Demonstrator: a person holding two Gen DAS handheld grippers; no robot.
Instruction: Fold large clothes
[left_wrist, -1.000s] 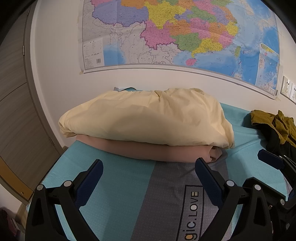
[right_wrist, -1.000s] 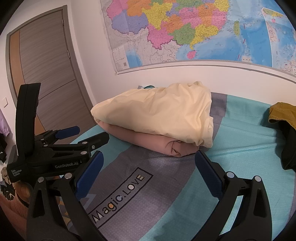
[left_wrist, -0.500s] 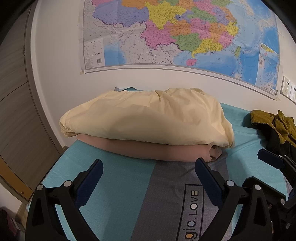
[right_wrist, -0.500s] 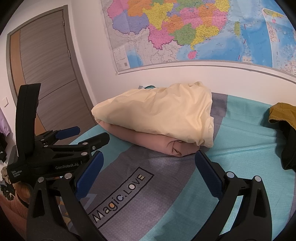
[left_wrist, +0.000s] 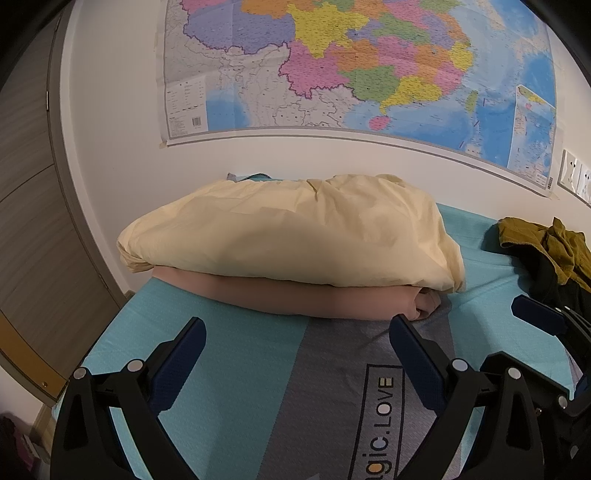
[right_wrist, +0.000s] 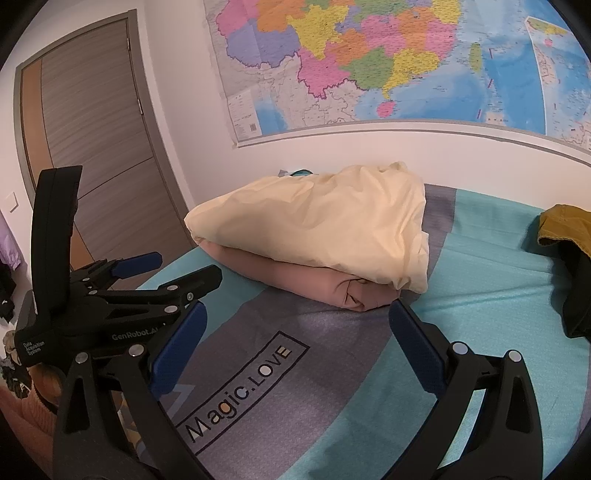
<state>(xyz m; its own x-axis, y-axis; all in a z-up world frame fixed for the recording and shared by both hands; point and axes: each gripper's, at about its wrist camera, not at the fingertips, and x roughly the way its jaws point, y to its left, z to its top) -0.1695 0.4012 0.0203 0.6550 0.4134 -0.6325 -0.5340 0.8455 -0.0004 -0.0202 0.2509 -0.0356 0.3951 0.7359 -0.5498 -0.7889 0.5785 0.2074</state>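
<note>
Against the wall, folded stack (left_wrist: 291, 243) (cream atop pink); both jaws spread.

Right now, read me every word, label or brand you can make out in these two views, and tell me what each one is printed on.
"Magic.LOVE": boxed print on the grey band of the teal bed cover; the left wrist view shows only "gic.LOVE".
"GenRobot.AI": side of the black left gripper.
"Data Acquisition System": small label on that gripper's rear body.
Colourful wall map: place names, legend and barcode too small to read.
Cream folded cloth, pink one under it: no text.
</note>
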